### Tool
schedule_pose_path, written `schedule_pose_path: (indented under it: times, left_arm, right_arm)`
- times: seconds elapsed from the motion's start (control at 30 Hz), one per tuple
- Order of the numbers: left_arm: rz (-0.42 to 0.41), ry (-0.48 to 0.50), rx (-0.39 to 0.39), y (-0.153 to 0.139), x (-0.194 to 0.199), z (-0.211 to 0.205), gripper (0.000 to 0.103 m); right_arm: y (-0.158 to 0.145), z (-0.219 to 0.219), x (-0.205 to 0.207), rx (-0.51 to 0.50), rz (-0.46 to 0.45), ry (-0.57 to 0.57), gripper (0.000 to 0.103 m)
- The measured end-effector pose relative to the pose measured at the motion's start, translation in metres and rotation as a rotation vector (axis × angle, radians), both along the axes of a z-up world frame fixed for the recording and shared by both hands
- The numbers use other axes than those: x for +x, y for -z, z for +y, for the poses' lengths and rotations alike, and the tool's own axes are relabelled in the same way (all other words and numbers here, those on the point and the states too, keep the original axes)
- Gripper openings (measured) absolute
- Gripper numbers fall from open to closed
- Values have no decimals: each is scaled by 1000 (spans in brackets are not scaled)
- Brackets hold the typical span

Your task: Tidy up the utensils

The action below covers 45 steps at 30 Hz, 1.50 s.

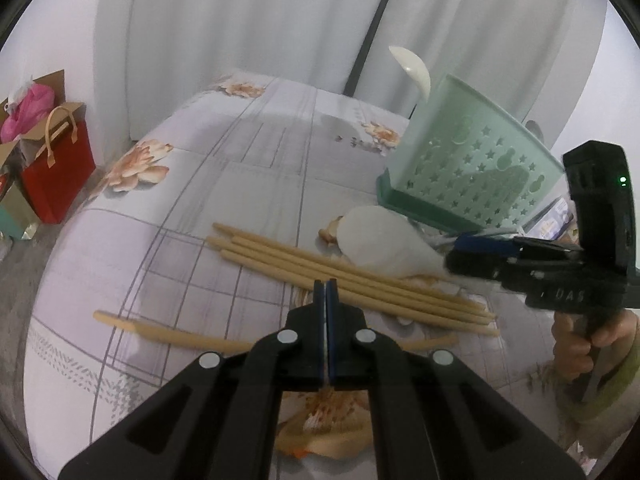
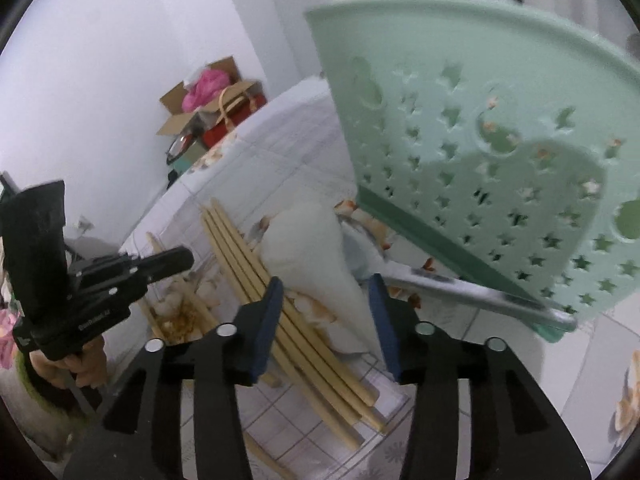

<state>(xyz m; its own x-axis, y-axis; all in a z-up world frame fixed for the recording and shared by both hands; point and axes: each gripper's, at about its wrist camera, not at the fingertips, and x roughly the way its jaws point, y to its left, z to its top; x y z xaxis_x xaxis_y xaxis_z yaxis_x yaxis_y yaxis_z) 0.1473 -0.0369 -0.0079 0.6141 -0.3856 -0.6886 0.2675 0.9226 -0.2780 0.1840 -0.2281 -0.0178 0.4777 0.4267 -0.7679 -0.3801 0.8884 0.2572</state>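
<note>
White rice paddle lies on the bed beside chopsticks; judged light, stiff, slick, best gripped at handle. Right hand-held gripper spread above it; left hand-held gripper pressed together, empty

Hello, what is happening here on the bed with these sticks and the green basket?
A person holds a gripper in each hand and is sorting utensils on a flowered bedsheet. The left gripper is shut and empty, just above a bundle of chopsticks. The right gripper is open over a white rice paddle that lies beside the chopsticks. The green basket already has a white spoon standing in it. One more chopstick lies apart.
</note>
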Motion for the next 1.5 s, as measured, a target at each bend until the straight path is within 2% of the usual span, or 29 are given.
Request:
schedule_pose_path:
  times: [0.13, 0.2, 0.3, 0.43, 0.53, 0.67, 0.87, 1.07, 1.1, 1.17, 1.2, 1.27, 1.33, 1.43, 1.5]
  left_arm:
    - [-5, -3, 0, 3, 0, -2, 1]
    - [-6, -7, -15, 5, -2, 2, 1]
    - [-8, -14, -16, 7, -2, 5, 1]
    - [-12, -31, -22, 9, -5, 13, 1]
    - [-19, -47, -28, 10, -7, 18, 1]
    - [-22, -57, -37, 9, -8, 22, 1]
    - [-52, -36, -64, -1, -4, 19, 1]
    - [-59, 41, -116, -18, 15, -2, 2]
    - [-42, 71, -140, -20, 22, -8, 3]
    - [-4, 110, -192, -21, 33, -18, 17]
    - [29, 139, -236, -20, 42, -24, 21]
    - [69, 159, -275, -18, 51, -33, 29]
    - [115, 190, -302, -15, 64, -43, 34]
    - [204, 206, -340, -7, 82, -54, 34]
    - [235, 206, -319, -2, 89, -61, 34]
  right_arm:
    - [13, 12, 5, -55, 21, -49, 49]
    - [11, 14, 4, -63, 9, -65, 46]
    - [11, 17, 6, -99, -5, -75, 27]
    - [10, 30, 6, -148, -35, -110, 19]
    - [4, 39, -5, -226, -120, -133, 15]
    - [-7, 39, -22, -289, -206, -163, 0]
    - [-10, 29, -51, -361, -229, -164, 0]
    - [7, 19, -100, -549, -246, -190, 0]
    - [11, 17, -107, -571, -240, -197, 0]
    - [16, 13, -116, -583, -231, -206, 0]
    - [18, 11, -120, -587, -235, -208, 0]
    - [18, 8, -126, -589, -244, -207, 0]
    - [18, 2, -129, -579, -244, -202, 0]
    - [21, 5, -128, -582, -250, -198, 0]
    - [21, -1, -129, -576, -251, -194, 0]
